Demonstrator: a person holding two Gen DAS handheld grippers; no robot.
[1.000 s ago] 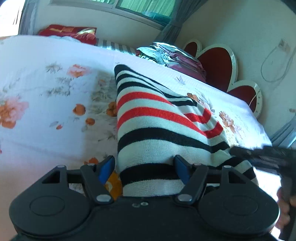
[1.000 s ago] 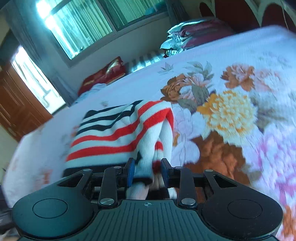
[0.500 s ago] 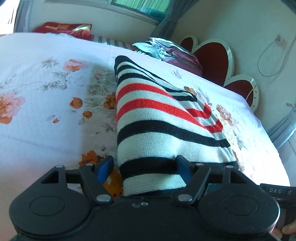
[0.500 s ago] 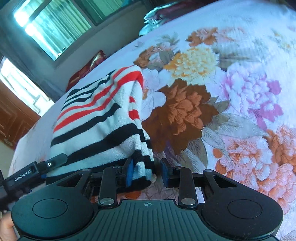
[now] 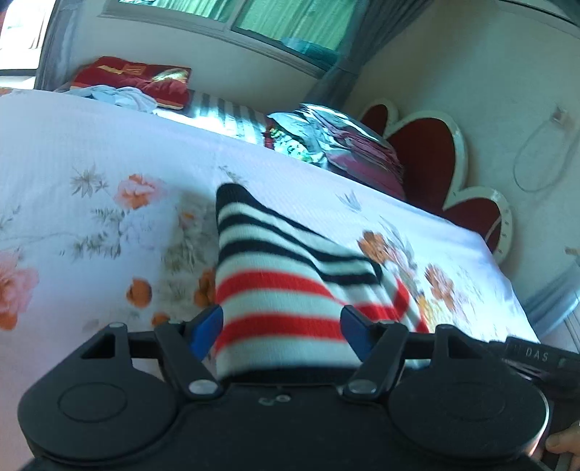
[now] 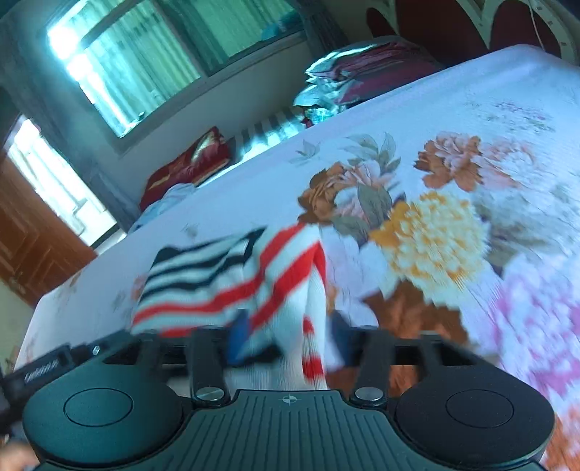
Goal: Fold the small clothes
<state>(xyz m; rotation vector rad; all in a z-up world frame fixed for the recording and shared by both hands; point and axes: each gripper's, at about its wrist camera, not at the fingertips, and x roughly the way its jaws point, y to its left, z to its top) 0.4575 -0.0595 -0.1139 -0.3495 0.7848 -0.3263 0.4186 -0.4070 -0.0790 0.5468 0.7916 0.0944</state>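
Left wrist view: open floral bedsheet [image 5: 90, 174] lay to the left of the garment, with the bed's far edge along the wall under the window [image 5: 253, 21]. One striped sweater [image 5: 275, 286], banded black, white and red, lay on the bed, its near edge between the fingers of the left gripper [image 5: 281, 322]. That gripper was spread wide, with the cloth filling the gap; whether the blue pads [image 5: 204, 324] pressed it cannot be told. One red cushion [image 5: 134, 78] and one pile of folded bedding [image 5: 337, 141] sat at the far side, beside the red headboard [image 5: 427, 155]. Right wrist view: the right gripper [image 6: 282, 340] was narrowed, pinching a bunched fold of the sweater [image 6: 224, 279]. Bare sheet [image 6: 471, 217] extended to the right.
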